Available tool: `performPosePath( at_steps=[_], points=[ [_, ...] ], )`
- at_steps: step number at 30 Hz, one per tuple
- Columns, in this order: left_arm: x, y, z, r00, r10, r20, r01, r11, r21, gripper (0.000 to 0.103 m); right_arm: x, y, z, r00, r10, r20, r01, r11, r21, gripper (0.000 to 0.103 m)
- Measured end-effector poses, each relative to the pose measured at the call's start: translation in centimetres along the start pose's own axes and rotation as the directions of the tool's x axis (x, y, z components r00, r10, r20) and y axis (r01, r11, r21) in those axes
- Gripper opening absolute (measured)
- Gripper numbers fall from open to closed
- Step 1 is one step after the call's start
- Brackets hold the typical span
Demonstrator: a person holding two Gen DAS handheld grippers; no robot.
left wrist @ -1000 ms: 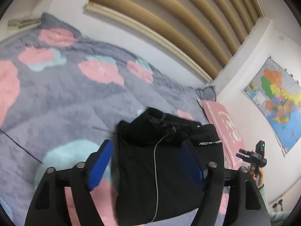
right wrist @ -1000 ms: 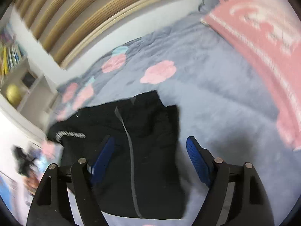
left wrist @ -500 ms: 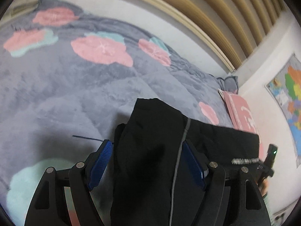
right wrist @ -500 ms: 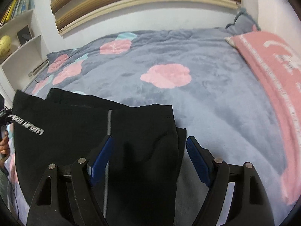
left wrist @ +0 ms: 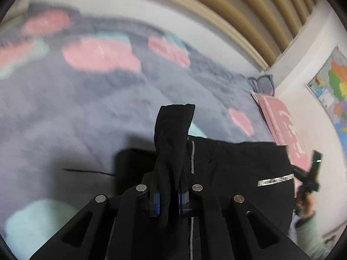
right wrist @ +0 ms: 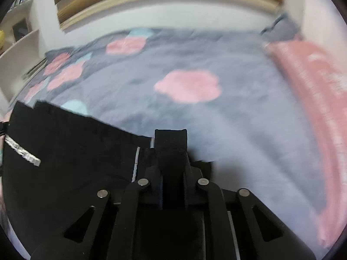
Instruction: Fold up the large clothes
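Black garment pinched by both tools

Black fabric all the way: the left tool is pressed together on a bunched fold of the garment, which pokes up past its tips. The right tool is clamped on another fold of it. Everything else of the garment lies spread on the grey blanket with pink blobs, between the two tools. Both views are a bit blurry.

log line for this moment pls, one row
phase: grasp made | left gripper: shut on black garment | right gripper: shut on black garment | surface: grey flowered blanket | fold: not yet done
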State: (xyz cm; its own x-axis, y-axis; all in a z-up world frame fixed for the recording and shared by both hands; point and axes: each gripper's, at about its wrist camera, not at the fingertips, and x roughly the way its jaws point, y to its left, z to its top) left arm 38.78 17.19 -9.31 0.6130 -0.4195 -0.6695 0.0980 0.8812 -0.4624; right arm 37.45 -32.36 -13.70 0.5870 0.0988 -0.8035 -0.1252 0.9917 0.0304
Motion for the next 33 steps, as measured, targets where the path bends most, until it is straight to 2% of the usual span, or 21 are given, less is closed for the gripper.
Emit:
performPosePath(
  at_steps=[2, 4, 5, 8, 11, 13, 15, 18, 21, 23, 24, 25, 27, 29, 30, 33],
  points=[
    [-3.4, -0.1, 0.8, 0.995, 0.000, 0.101, 0.006, 0.998, -0.057, 0.010, -3.0, -0.1, 0.8, 0.991, -0.103, 0.086, 0.104, 0.995, -0.007, 0.013],
    [-6.1, -0.3, 2.0, 0.980, -0.049, 0.194, 0.070, 0.992, -0.103, 0.010, -5.5, 0.3, 2.0, 0.978, -0.132, 0.164, 0.135, 0.991, -0.012, 0.013],
    [-6.7, -0.9, 2.4, 0.975, -0.028, 0.221, 0.050, 0.994, -0.094, 0.010, -6.3, 0.9, 2.9, 0.968, -0.163, 0.190, 0.167, 0.986, -0.007, 0.013],
    [-6.3, -3.1, 3.3, 0.957, 0.117, 0.267, -0.099, 0.992, -0.079, 0.010, -6.4, 2.5, 5.4, 0.943, -0.245, 0.224, 0.251, 0.968, 0.003, 0.013],
    [-3.7, -2.2, 3.5, 0.944, 0.215, 0.252, -0.188, 0.974, -0.124, 0.010, -3.0, 3.1, 7.1, 0.941, -0.283, 0.185, 0.285, 0.958, 0.019, 0.013],
    [-0.4, -0.3, 3.1, 0.947, 0.264, 0.181, -0.233, 0.957, -0.173, 0.010, 0.6, 3.3, 7.1, 0.951, -0.286, 0.115, 0.287, 0.958, 0.007, 0.013],
    [3.8, 2.6, 1.9, 0.954, 0.294, 0.066, -0.273, 0.936, -0.222, 0.010, 4.8, 3.5, 6.1, 0.955, -0.293, 0.034, 0.294, 0.955, -0.036, 0.013],
    [7.4, 5.1, 0.1, 0.966, 0.258, -0.031, -0.257, 0.929, -0.264, 0.016, 10.8, 3.0, 3.4, 0.965, -0.229, -0.130, 0.222, 0.973, -0.065, 0.018],
    [7.9, 5.1, 0.2, 0.963, 0.266, -0.044, -0.269, 0.931, -0.246, 0.023, 12.9, 1.8, 2.4, 0.964, -0.185, -0.192, 0.185, 0.983, -0.021, 0.027],
    [8.3, 4.6, 0.4, 0.958, 0.279, -0.067, -0.287, 0.937, -0.199, 0.026, 13.2, 1.0, 2.2, 0.962, -0.177, -0.209, 0.182, 0.983, 0.007, 0.054],
    [8.3, 4.5, 0.5, 0.960, 0.272, -0.066, -0.280, 0.941, -0.193, 0.027, 13.2, 0.4, 2.2, 0.958, -0.188, -0.218, 0.199, 0.980, 0.028, 0.060],
    [7.7, 4.5, 0.5, 0.966, 0.253, -0.058, -0.259, 0.947, -0.191, 0.028, 13.0, -0.3, 2.2, 0.959, -0.181, -0.220, 0.198, 0.979, 0.055, 0.067],
    [5.8, 4.7, 0.6, 0.976, 0.214, -0.040, -0.217, 0.952, -0.217, 0.028, 11.8, -1.5, 2.0, 0.972, -0.112, -0.207, 0.138, 0.983, 0.120, 0.067],
    [2.8, 4.1, 0.6, 0.981, 0.195, 0.013, -0.187, 0.955, -0.228, 0.028, 9.2, -2.2, 1.8, 0.984, -0.067, -0.164, 0.094, 0.982, 0.164, 0.067],
    [0.6, 3.4, 0.8, 0.983, 0.177, 0.057, -0.161, 0.963, -0.214, 0.028, 7.3, -2.2, 1.7, 0.991, -0.041, -0.128, 0.063, 0.984, 0.169, 0.067],
    [-3.8, 0.3, 1.3, 0.981, 0.152, 0.122, -0.132, 0.979, -0.156, 0.031, 1.3, -0.1, 1.7, 0.999, 0.017, -0.036, -0.013, 0.993, 0.120, 0.067]
  ],
)
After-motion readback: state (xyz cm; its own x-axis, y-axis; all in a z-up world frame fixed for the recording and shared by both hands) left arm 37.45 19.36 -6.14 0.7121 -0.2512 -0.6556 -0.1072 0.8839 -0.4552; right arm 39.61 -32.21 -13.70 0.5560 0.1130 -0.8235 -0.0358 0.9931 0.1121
